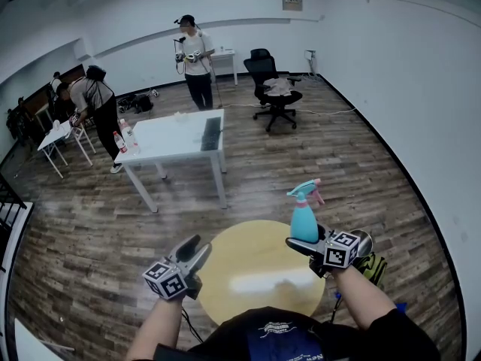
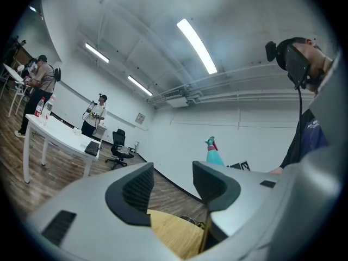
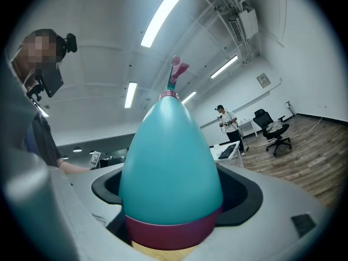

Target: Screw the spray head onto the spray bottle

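The left gripper [image 1: 197, 248] hangs at the 9 o'clock edge of the round table [image 1: 255, 273], its jaws set fairly wide with nothing between them; through the gap its own view shows only the yellow tabletop and wood floor.

The right gripper [image 1: 307, 243] sits at the table's 2 o'clock edge, its jaws clamped on the lower body of the bottle [image 1: 304, 224]. The bottle stands upright, teal with a magenta band round its base. The spray head [image 1: 304, 192] sits on its neck, teal and pink. Whether the base rests on the tabletop I cannot tell.

Further off, at about 11 o'clock from the round table, stands a white table [image 1: 176, 138]. A dark keyboard [image 1: 212, 132] lies near its right end and some small bottles [image 1: 124, 138] stand at its left end. A person [image 1: 94, 104] bends beside that left end. At about 12 o'clock a black chair [image 1: 274, 89] stands on the floor with something pale on its seat. Farthest, near the back wall at 11 o'clock, a second person [image 1: 197, 59] stands holding grippers
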A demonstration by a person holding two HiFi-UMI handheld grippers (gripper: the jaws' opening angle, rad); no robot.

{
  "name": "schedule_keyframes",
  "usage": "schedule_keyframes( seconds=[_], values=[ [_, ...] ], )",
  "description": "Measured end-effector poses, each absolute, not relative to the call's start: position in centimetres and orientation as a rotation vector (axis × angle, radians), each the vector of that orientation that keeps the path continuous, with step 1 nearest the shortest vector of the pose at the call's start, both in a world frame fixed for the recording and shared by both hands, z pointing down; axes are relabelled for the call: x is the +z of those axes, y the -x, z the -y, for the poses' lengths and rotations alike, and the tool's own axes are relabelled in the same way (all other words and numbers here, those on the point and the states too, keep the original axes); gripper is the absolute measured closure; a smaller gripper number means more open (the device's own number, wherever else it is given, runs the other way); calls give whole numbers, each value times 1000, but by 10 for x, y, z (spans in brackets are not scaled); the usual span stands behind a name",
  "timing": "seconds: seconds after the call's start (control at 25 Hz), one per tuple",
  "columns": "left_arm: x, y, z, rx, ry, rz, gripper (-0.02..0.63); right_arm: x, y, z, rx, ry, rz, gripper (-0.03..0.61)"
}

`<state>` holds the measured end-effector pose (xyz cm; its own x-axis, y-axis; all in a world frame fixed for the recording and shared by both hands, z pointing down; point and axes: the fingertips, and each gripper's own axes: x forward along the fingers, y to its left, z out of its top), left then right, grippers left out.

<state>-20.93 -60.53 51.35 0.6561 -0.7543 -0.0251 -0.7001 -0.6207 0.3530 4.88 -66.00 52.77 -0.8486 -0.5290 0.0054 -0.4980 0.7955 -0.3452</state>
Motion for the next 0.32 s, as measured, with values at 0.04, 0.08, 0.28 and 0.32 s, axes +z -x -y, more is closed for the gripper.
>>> schedule_keyframes(
  seconds=[0.04,0.08,0.28,0.32],
  values=[
    [514,210,606,-245,-2563,1160,367,528,-49,661,-517,831,-2888,112],
    [514,210,606,-246,-2563,1160,367,528,-49,661,-516,833,-2887,112],
    [518,206,604,-247,-2564,1162,367,533,-52,660,-518,833,-2884,112],
    [519,206,603,-247,-2564,1163,367,533,-52,659,-517,830,-2885,112]
  ],
)
